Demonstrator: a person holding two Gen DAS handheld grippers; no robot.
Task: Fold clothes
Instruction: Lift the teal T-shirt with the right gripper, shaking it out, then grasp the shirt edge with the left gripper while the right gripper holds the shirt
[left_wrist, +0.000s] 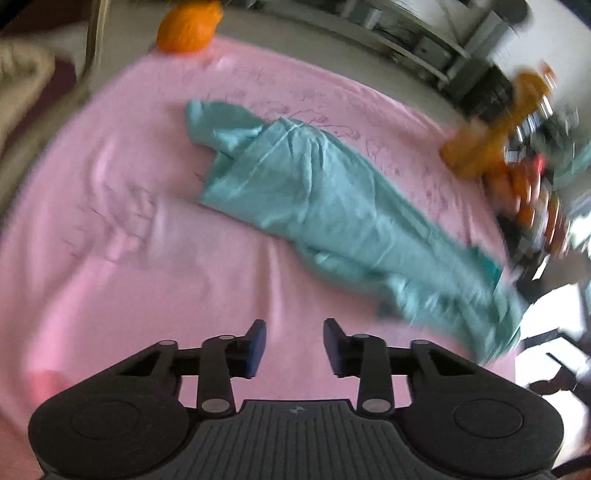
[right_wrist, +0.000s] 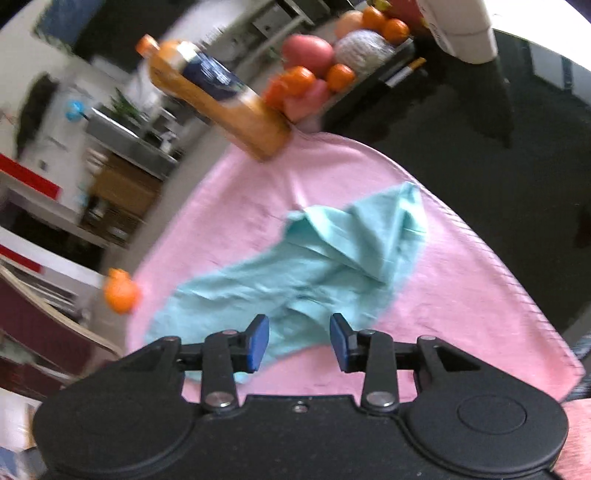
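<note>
Here the left gripper (left_wrist: 294, 345) hung above bare pink cloth (left_wrist: 110, 229), fingers spread, nothing between the blue pads (left_wrist: 257, 347). It pointed across the table toward the teal garment (left_wrist: 314, 195), which lay well ahead of the fingertips and apart from them.

The right gripper (right_wrist: 299, 341) was also spread and held nothing — its pads (right_wrist: 258, 341) hovered over the near edge of the garment (right_wrist: 295, 273); contact could not be told from this view.

Garment: lying on the pink cloth (right_wrist: 461, 288) in a long crumpled strip, bunched and ridged along its middle, one end spread flatter. Thin, soft fabric with many small creases. The pink cloth looked fuzzy, towel-like, with a stitched hem and faint wrinkles.

Surroundings: an orange fruit (left_wrist: 190, 27) at the far edge of the cloth; an orange bottle (right_wrist: 218, 99) with a dark label standing at another corner; beside it a dark tray (right_wrist: 373, 81) heaped with oranges and red fruit (right_wrist: 308, 51). Dark tabletop (right_wrist: 480, 155) beyond the hem. Both views blurred — fine detail at the edges unreadable.
</note>
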